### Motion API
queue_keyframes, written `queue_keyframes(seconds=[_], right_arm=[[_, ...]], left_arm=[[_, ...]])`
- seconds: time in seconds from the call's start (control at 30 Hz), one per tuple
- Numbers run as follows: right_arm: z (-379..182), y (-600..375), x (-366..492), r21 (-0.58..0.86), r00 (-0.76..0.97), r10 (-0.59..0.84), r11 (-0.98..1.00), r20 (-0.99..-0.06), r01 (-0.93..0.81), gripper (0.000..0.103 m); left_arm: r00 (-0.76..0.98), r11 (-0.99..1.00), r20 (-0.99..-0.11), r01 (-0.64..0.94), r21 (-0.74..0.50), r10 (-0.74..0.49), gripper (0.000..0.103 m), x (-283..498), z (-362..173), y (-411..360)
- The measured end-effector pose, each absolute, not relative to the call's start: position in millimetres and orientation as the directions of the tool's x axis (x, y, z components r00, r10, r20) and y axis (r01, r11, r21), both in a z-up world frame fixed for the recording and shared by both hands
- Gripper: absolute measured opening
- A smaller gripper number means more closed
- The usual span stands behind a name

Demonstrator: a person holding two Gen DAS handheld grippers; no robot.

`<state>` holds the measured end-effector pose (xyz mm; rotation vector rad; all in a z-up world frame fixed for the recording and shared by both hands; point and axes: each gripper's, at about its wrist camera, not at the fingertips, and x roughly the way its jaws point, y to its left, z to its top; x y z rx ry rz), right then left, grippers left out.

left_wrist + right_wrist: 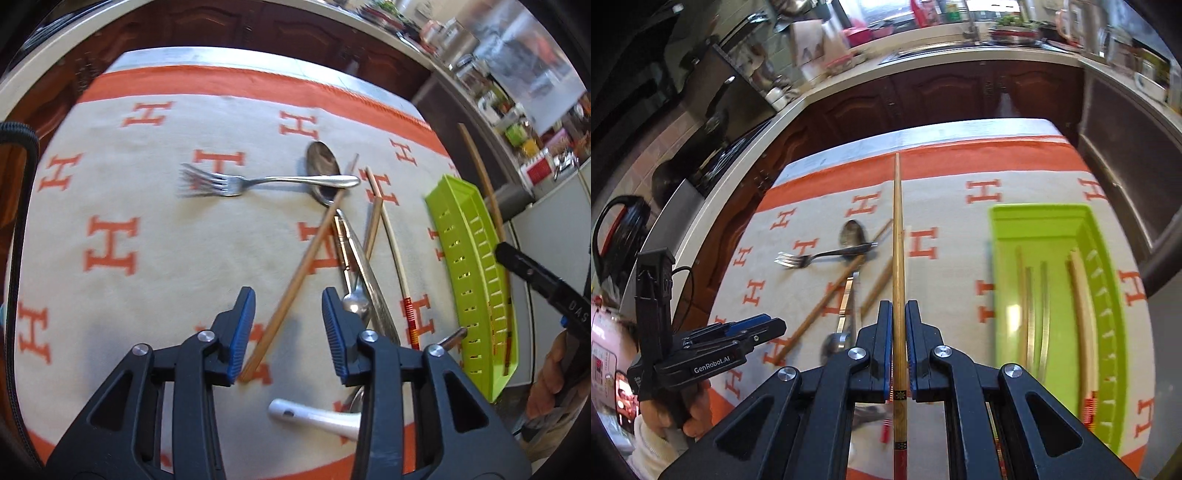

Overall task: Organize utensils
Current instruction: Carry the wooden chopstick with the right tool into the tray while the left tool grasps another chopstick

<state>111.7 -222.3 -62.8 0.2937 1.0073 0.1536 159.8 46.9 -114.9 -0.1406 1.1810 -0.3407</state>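
Chopstick (898,236) clamped by right gripper (898,314); left gripper (753,332) reads "GenRobot.AI".

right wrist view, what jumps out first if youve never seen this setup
The long wooden chopstick clamped in the right gripper runs straight up the middle of the view, above the cloth. To its right, the bright green tray already holds a few chopsticks. To its left, a fork, a spoon and loose chopsticks lie crossed on the orange H-patterned cloth, near the open left gripper.

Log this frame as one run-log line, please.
right gripper: shut on chopstick, airborne | left gripper: open above brown chopstick | green tray: holds chopsticks | fork on cloth
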Motion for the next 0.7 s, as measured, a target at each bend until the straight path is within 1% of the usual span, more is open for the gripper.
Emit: queue_keyframes(seconds=[0.27,0.4,0.47,0.53,0.6,0.7], right_arm=[[-78.8,-297.0,88.8,0.305,0.540,0.178,0.940,-0.822,0.153,0.006],[-92.2,-322.6,75.6,0.317,0.526,0.169,0.926,-0.834,0.206,0.006],[-97.7,-331.0,71.0,0.313,0.518,0.161,0.924,-0.840,0.221,0.006],[-103.5,-337.2,67.2,0.306,0.506,0.155,0.923,-0.849,0.231,0.006],[-109.4,-337.3,65.8,0.302,0.493,0.154,0.924,-0.856,0.235,0.006],[-117.6,-338.1,64.3,0.288,0.477,0.146,0.927,-0.867,0.239,0.006]], left_arm=[[0.303,0.951,-0.923,0.265,-0.156,-0.236,0.034,184.6,-137.9,4.0],[0.329,0.955,-0.928,0.288,-0.077,-0.174,0.034,189.6,-141.6,-12.6],[0.342,0.957,-0.928,0.288,-0.043,-0.144,0.032,192.8,-143.0,-18.7],[0.355,0.959,-0.928,0.282,-0.008,-0.112,0.022,195.8,-143.5,-23.2],[0.350,0.962,-0.930,0.274,-0.015,-0.114,0.010,199.3,-143.6,-25.4],[0.349,0.965,-0.931,0.261,-0.015,-0.108,0.008,200.4,-143.4,-26.0]])
